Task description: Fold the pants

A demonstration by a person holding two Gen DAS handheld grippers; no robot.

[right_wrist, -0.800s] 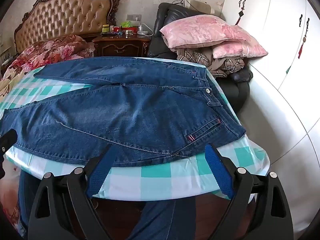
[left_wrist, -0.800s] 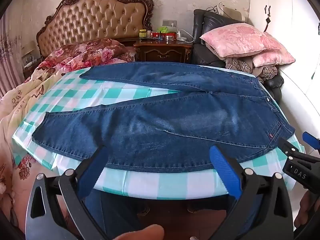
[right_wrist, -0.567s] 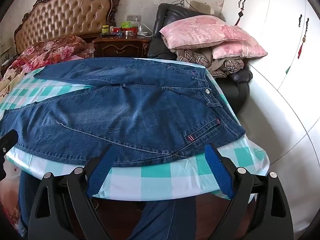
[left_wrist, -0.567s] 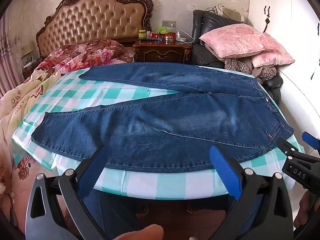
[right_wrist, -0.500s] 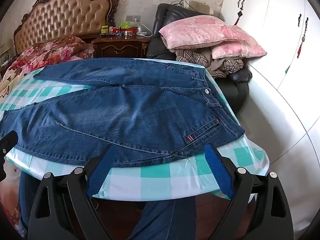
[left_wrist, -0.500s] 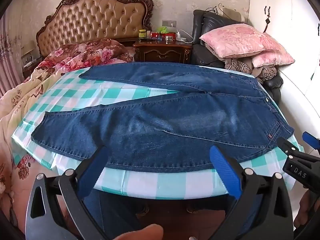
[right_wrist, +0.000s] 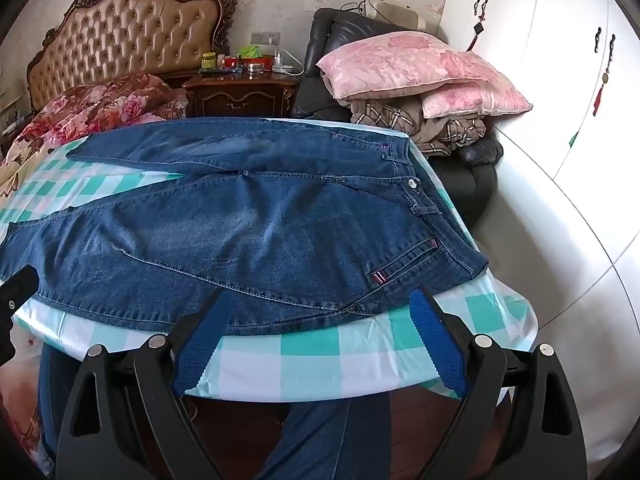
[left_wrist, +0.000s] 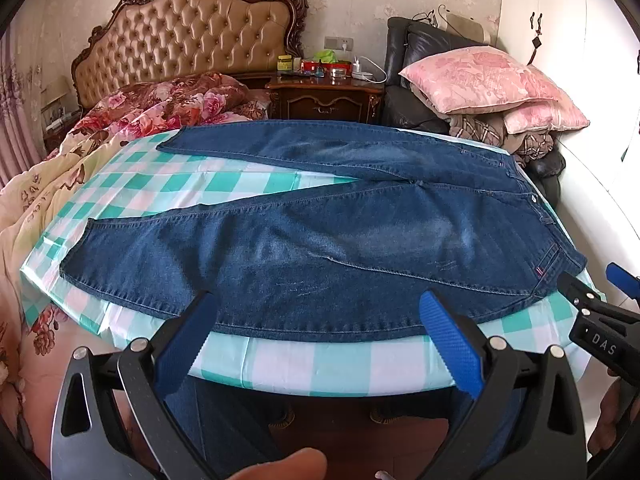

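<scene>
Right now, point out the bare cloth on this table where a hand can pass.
Bare checked cloth shows in the wedge between the two legs of the jeans, toward the hems. A strip also runs along the near edge, before the waistband corner. The middle and waist side are covered by denim.

pants (left_wrist: 320, 240): matt denim | tablecloth (left_wrist: 340, 364): glossy plastic | headboard (left_wrist: 192, 44): tufted leather, carved wood
</scene>
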